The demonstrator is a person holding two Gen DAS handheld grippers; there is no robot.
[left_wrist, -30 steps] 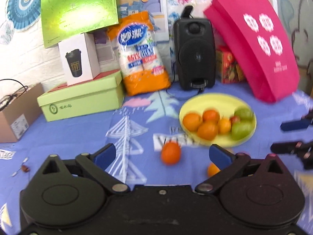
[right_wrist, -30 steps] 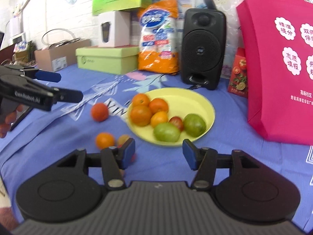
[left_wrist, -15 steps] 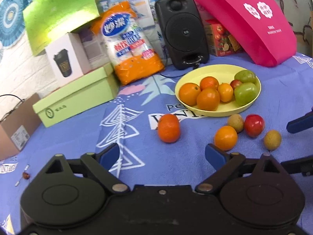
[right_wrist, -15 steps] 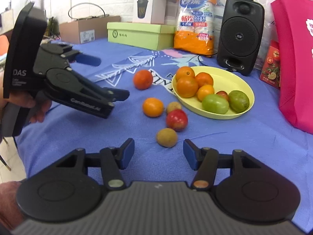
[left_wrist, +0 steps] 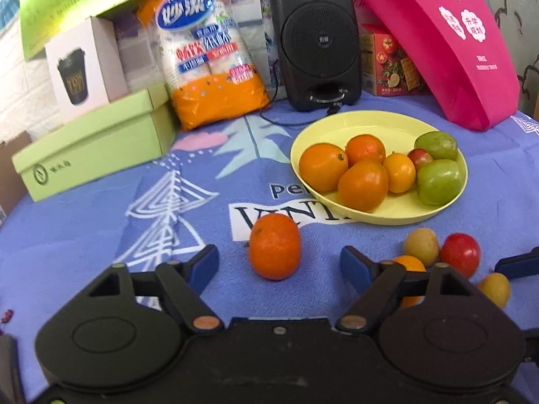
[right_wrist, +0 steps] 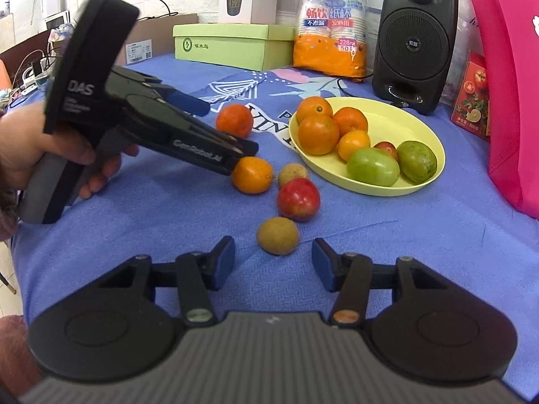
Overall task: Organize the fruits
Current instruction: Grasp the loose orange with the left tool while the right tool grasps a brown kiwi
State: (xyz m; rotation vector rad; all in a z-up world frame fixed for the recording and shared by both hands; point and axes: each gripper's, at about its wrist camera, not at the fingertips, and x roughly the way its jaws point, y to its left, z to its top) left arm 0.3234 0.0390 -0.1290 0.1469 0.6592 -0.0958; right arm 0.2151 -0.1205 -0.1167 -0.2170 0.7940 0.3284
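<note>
A yellow plate (left_wrist: 337, 128) (right_wrist: 404, 114) holds several oranges, two green fruits and a small red one. Loose on the blue cloth lie a mandarin (left_wrist: 274, 246) (right_wrist: 234, 120), a small orange (right_wrist: 252, 175), a red fruit (right_wrist: 298, 199) (left_wrist: 460, 254) and two brownish fruits (right_wrist: 278, 236) (right_wrist: 293, 174). My left gripper (left_wrist: 279, 266) is open with the mandarin just ahead between its fingers. My right gripper (right_wrist: 273, 262) is open, the near brownish fruit just ahead of its tips.
At the back stand a black speaker (left_wrist: 318, 38), an orange pack of paper cups (left_wrist: 209, 54), a green box (left_wrist: 94, 148) with a white cup box on it, and a pink bag (left_wrist: 444, 33). A cardboard box (right_wrist: 158, 33) sits far left.
Both grippers have moved forward and down toward the loose fruit. The mandarin now lies close between the left fingers, and the brownish fruit close before the right fingers.
</note>
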